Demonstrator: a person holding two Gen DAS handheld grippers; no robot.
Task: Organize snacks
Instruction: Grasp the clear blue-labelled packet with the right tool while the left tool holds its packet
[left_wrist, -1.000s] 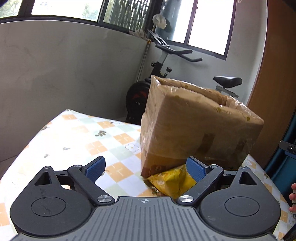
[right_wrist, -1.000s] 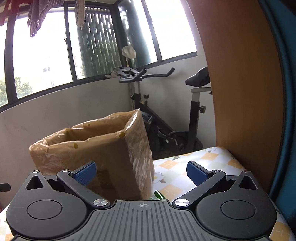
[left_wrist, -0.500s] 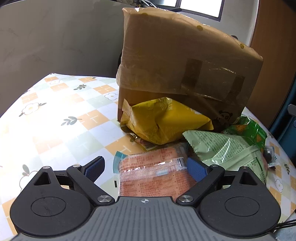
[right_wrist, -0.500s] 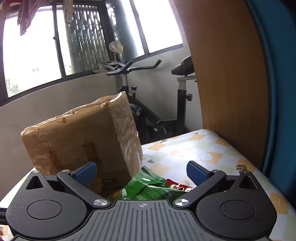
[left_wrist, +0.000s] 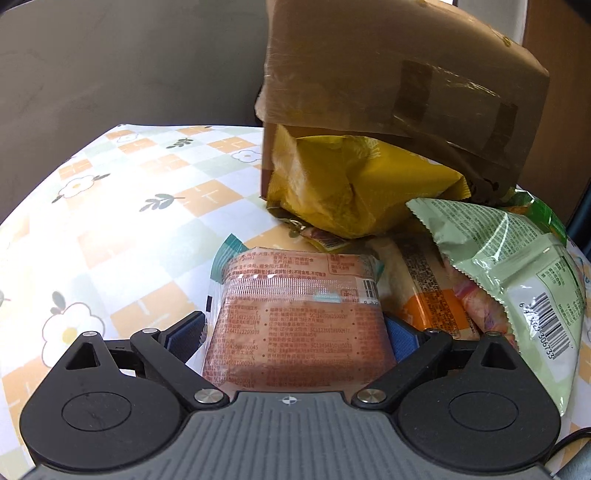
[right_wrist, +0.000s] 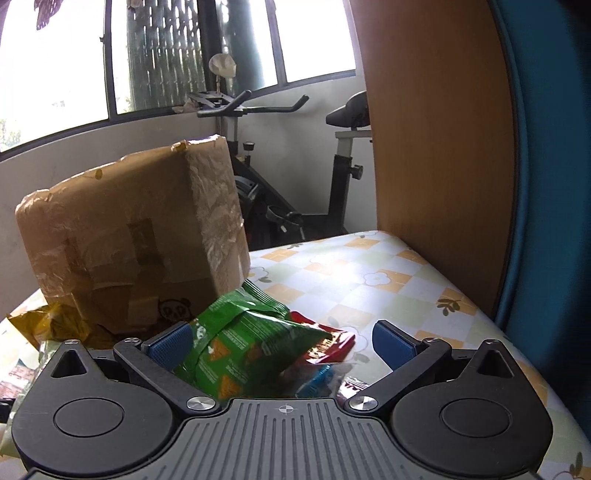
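Observation:
A pile of snack packets lies on the checked tablecloth (left_wrist: 129, 229) in front of a taped cardboard box (left_wrist: 388, 92). My left gripper (left_wrist: 291, 338) is open, and a reddish-orange packet (left_wrist: 295, 314) lies between its fingers. Behind that packet are a yellow bag (left_wrist: 351, 184) against the box, an orange-labelled packet (left_wrist: 432, 295) and a pale green bag (left_wrist: 517, 266). My right gripper (right_wrist: 280, 341) is open too, with a dark green bag (right_wrist: 240, 350) between its fingers, nearer the left one. Red (right_wrist: 332, 343) and blue (right_wrist: 317, 380) packets lie under that bag. The same cardboard box (right_wrist: 129, 240) stands just beyond.
An exercise bike (right_wrist: 280, 166) stands past the table's far edge, under the windows. A wooden panel (right_wrist: 436, 147) and a blue surface (right_wrist: 546, 184) close off the right side. A grey wall (left_wrist: 110, 55) runs behind the table on the left.
Both grippers have tipped down and come closer to the snack pile. The reddish-orange packet now sits between the left fingers and the dark green bag between the right ones.

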